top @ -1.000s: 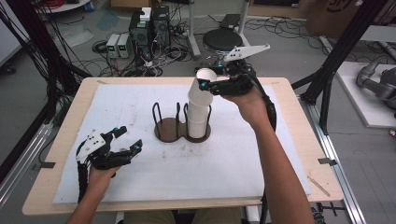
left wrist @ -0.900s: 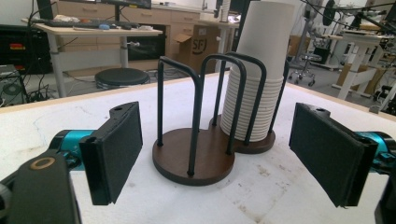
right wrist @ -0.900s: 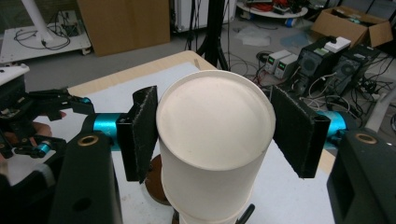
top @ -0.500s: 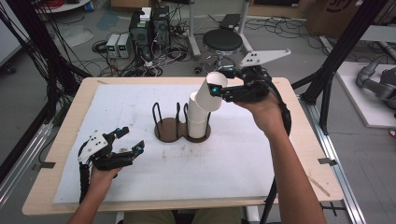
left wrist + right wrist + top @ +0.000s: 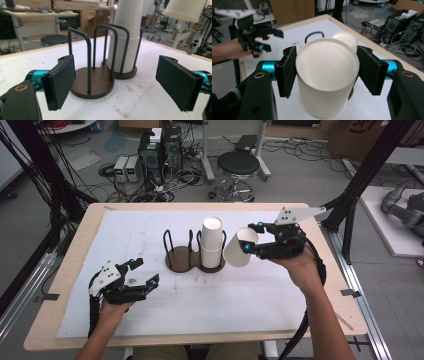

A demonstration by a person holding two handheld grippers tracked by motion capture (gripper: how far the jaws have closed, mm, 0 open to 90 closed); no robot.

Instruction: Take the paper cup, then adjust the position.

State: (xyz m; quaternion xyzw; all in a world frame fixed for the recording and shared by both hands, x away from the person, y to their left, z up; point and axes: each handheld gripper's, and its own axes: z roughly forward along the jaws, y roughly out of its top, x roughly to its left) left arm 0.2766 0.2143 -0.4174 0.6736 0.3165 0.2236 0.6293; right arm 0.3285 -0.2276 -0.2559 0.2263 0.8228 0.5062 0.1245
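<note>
A tall stack of white paper cups (image 5: 212, 241) stands in the right ring of a dark wire-and-wood holder (image 5: 181, 259) at the middle of the table. My right gripper (image 5: 251, 238) is shut on a single white cup (image 5: 240, 248), held tilted on its side in the air just right of the stack. In the right gripper view the cup (image 5: 325, 75) sits between both pads (image 5: 287, 71), bottom towards the camera. My left gripper (image 5: 146, 271) hovers open near the front left, jaws wide apart and nothing between them; its own view faces the holder (image 5: 96, 83) and the stack (image 5: 126, 47).
White sheet (image 5: 150, 227) covers the wooden table (image 5: 65, 270). The holder's left ring (image 5: 175, 257) has no cups. Black frame posts (image 5: 362, 175) stand at the table's right; a stool (image 5: 238, 165) and electronics lie on the floor beyond.
My right gripper has carried the single cup off the top of the stack, rightward and down, tipping it sideways. The left gripper has stayed put, open.
</note>
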